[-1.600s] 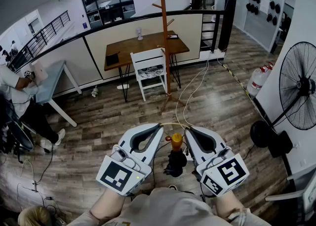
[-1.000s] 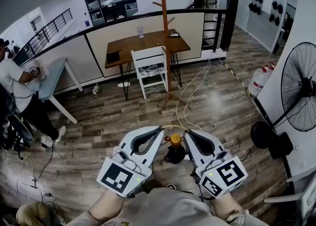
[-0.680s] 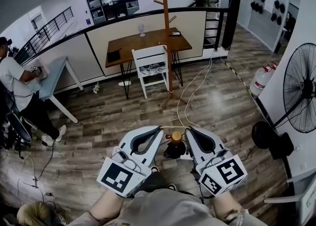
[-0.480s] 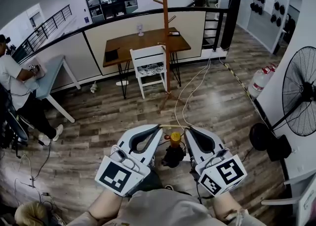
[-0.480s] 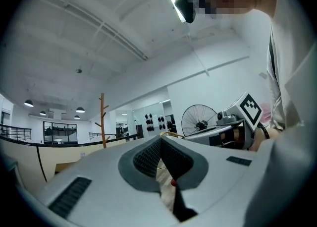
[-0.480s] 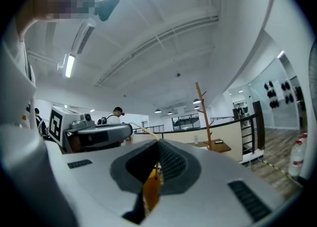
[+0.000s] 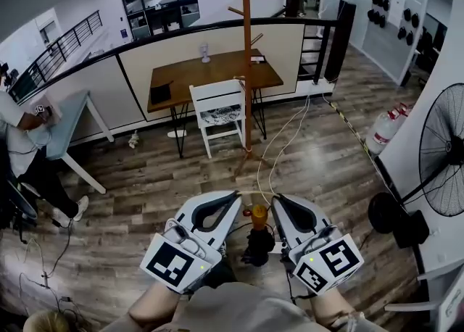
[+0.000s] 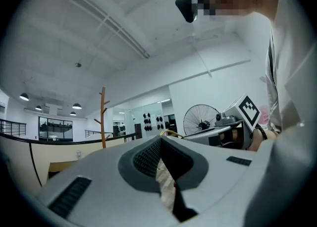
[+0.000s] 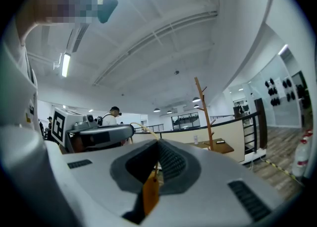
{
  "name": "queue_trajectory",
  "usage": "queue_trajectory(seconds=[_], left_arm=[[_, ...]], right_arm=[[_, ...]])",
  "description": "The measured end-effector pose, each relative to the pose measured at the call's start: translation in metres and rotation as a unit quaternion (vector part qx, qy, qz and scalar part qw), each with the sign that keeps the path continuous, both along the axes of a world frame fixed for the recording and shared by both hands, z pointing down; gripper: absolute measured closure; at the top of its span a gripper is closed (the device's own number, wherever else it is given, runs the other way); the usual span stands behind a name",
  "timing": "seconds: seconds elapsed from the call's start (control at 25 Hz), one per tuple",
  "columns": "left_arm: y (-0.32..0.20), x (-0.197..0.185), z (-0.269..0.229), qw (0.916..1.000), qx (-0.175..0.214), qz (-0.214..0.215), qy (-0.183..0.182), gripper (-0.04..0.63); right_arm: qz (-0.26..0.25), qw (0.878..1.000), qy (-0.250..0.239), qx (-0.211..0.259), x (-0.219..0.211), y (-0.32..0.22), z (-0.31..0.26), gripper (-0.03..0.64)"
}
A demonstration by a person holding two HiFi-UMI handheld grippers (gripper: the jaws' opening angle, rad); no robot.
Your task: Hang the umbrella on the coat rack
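A small folded black umbrella (image 7: 257,246) with an orange handle (image 7: 259,214) hangs between my two grippers from a thin yellowish strap (image 7: 253,193). My left gripper (image 7: 235,195) and my right gripper (image 7: 275,198) are both shut on that strap, tips close together, low in front of the body. The strap loop (image 8: 170,133) shows just past the left gripper (image 8: 160,138). Behind the shut right gripper (image 9: 158,142) the orange handle (image 9: 150,194) dangles. The wooden coat rack (image 7: 247,55) stands well ahead, beside a chair; its pole (image 8: 103,118) also shows far off as a pole (image 9: 205,118) in both gripper views.
A wooden table (image 7: 210,72) and white chair (image 7: 219,109) stand by the rack. White cables (image 7: 274,151) trail across the wood floor. A large fan (image 7: 442,155) and a water bottle (image 7: 381,126) are at right. A person (image 7: 18,146) works at a pale table (image 7: 69,117), left.
The umbrella has swung a little under the strap while both grippers kept their hold. The view has shifted slightly, with the rack and table a bit nearer and more central.
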State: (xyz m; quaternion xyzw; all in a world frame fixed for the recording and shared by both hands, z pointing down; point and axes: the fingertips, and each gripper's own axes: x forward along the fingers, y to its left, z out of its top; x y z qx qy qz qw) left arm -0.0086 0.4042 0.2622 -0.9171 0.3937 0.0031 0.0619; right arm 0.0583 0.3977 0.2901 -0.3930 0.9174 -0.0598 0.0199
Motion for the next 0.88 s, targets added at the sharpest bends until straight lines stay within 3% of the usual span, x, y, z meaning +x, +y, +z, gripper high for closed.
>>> queue_trajectory(seconds=[0.2,0.64,0.88], left_arm=[[-0.066,-0.020,-0.007,0.9994,-0.001,0.030,0.019,0.594],[-0.217,-0.097,-0.022,0.9985,0.000,0.052,0.016,0.594],[-0.273,-0.123,-0.025,0.9969,0.006,0.076,0.020,0.594]], right_arm=[[0.009,1.000,0.014,-0.006,-0.023,-0.066,-0.005,0.611],[0.044,0.999,0.009,-0.007,-0.094,-0.219,-0.020,0.611],[0.073,0.997,0.007,0.000,-0.118,-0.277,-0.022,0.611]])
